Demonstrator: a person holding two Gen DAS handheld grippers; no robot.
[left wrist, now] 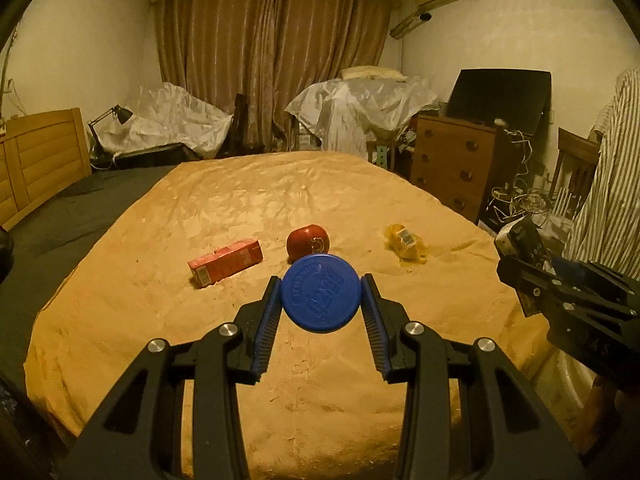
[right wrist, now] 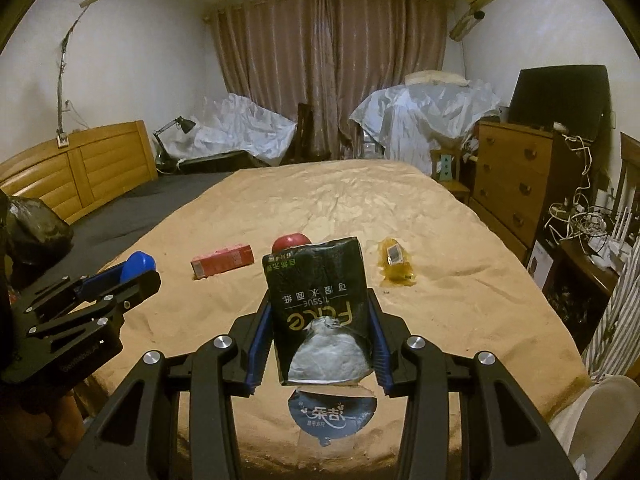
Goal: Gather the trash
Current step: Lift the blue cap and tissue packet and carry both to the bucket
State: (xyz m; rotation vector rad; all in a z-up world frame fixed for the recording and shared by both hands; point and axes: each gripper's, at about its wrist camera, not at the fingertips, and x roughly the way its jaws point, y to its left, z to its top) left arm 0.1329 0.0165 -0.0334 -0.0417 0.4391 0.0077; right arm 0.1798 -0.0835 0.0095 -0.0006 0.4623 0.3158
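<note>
My left gripper [left wrist: 321, 280] is shut on a round blue lid [left wrist: 320, 294], held above the tan bedspread [left wrist: 280, 380]. My right gripper [right wrist: 318, 294] is shut on a black tissue pack [right wrist: 316, 300] with a torn blue flap [right wrist: 332, 416] hanging below it. On the bed beyond lie a red carton [left wrist: 226, 262], a red round object [left wrist: 308, 240] and a crumpled yellow wrapper [left wrist: 406, 242]. The right wrist view shows the same carton [right wrist: 222, 261], round object [right wrist: 290, 242] and wrapper [right wrist: 396, 262], with the left gripper [right wrist: 132, 270] at the left.
A black plastic bag [right wrist: 32, 228] bulges at the left edge. A wooden headboard [left wrist: 40, 152] stands left and a brown dresser [left wrist: 452, 164] right of the bed. A person's striped shirt [left wrist: 612, 184] is at the right, a white rounded object [right wrist: 600, 412] below.
</note>
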